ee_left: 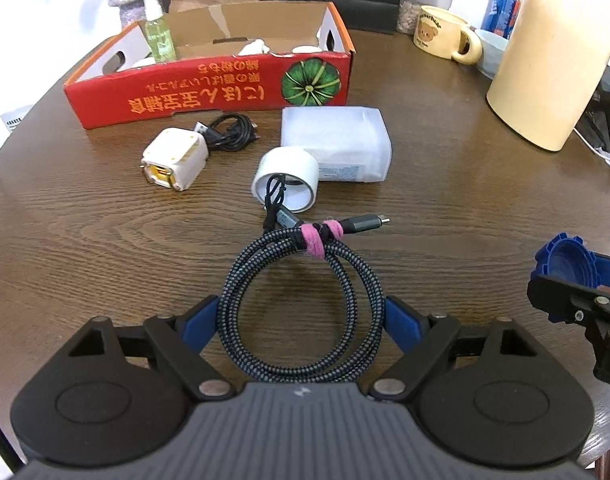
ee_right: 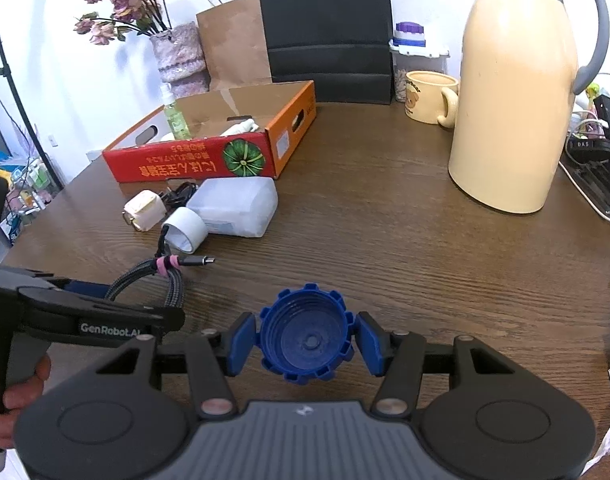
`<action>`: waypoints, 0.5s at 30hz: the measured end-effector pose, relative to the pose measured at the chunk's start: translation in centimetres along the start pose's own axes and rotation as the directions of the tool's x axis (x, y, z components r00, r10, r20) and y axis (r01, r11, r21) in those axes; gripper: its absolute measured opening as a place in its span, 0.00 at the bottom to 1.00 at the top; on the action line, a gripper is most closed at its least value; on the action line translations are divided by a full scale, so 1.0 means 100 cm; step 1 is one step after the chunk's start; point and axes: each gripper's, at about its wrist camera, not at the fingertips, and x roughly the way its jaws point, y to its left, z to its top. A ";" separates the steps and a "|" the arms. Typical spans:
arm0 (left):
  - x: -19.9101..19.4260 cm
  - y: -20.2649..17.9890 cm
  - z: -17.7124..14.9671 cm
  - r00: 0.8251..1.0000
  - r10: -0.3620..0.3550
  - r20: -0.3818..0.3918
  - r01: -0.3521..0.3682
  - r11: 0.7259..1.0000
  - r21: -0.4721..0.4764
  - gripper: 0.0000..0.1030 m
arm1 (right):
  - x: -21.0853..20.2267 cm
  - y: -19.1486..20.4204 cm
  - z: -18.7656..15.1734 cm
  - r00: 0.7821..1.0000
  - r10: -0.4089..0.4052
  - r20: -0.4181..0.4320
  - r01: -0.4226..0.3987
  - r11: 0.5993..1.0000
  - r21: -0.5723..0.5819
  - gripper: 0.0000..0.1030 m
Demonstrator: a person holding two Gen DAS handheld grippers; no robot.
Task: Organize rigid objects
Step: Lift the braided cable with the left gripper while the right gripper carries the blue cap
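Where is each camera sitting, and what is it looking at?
Left wrist: rides on the left gripper, facing across the table at the coiled braided cable between its open fingers; the right gripper shows at the right edge.
Right wrist: rides on the right gripper, facing the blue cap between its fingers; the left gripper and the person's hand show at left.
Both see the red box, tape roll and cream thermos.

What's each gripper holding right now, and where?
Right gripper has the blue cap between its pads at the ribbed rim. Left gripper straddles the braided cable coil's sides; firm clamping cannot be told.
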 end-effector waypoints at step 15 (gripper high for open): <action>-0.047 0.033 0.007 0.996 0.024 0.088 -0.019 0.998 -0.053 0.85 | -0.016 0.033 0.019 0.998 0.043 0.043 -0.041 0.998 -0.055 0.52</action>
